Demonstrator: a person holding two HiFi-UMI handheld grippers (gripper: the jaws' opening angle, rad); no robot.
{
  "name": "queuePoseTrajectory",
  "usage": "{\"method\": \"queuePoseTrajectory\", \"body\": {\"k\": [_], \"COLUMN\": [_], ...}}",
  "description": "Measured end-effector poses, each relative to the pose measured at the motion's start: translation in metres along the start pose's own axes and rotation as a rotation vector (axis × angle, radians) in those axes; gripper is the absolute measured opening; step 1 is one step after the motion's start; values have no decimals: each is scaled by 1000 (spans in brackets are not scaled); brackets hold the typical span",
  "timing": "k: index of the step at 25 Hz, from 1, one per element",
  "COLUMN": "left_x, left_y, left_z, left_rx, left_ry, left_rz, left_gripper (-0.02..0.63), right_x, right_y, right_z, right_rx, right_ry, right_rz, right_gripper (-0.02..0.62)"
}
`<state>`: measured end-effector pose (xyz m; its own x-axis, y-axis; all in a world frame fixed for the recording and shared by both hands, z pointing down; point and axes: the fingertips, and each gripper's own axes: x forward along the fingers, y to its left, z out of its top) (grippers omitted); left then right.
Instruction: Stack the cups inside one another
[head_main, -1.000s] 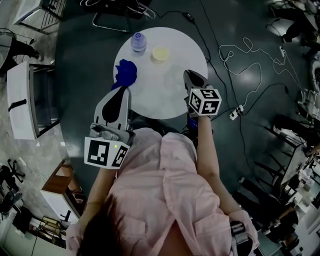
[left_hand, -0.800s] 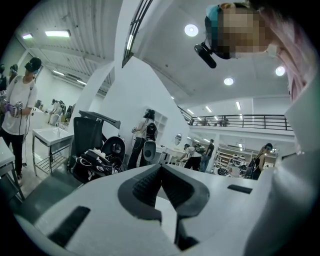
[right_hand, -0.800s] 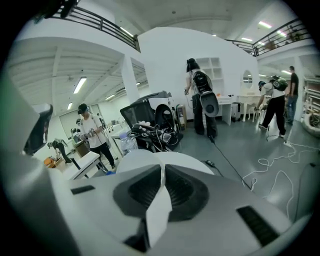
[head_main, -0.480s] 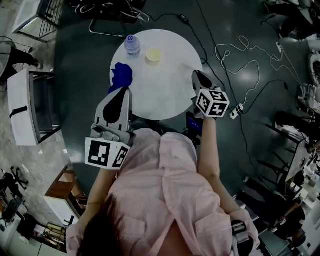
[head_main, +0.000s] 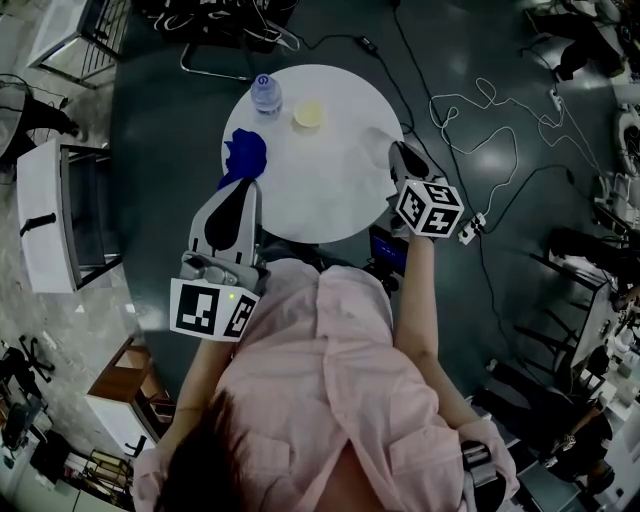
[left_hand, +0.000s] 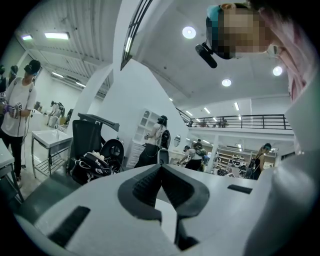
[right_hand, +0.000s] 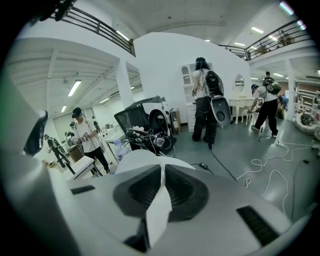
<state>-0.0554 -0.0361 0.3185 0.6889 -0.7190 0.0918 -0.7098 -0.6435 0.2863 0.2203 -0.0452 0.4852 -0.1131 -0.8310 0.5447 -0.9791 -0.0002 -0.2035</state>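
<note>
On the counter (head_main: 335, 195), the cup (head_main: 308, 113) sits apart from the left tool (head_main: 243, 184) and right tool (head_main: 399, 150), both closed, empty. It looks light; pinch its rim.

The tabletop (head_main: 320, 185) is in the upper centre of the head view. A bottle (head_main: 265, 93) stands at its upper left, with a cup (head_main: 308, 114) just right of it. A cloth (head_main: 245, 153) lies at the left edge, below the bottle.
</note>
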Motion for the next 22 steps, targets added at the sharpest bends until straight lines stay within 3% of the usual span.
{"method": "queuePoseTrajectory", "body": {"k": [22], "left_x": [-1], "left_y": [13], "left_z": [12], "left_rx": [0], "left_ry": [-30], "left_rz": [18], "left_gripper": [15], "right_x": [7], "right_y": [-3], "right_z": [30], "right_rx": [-52], "right_ry": [-19], "right_rz": [-1], "right_gripper": [43]}}
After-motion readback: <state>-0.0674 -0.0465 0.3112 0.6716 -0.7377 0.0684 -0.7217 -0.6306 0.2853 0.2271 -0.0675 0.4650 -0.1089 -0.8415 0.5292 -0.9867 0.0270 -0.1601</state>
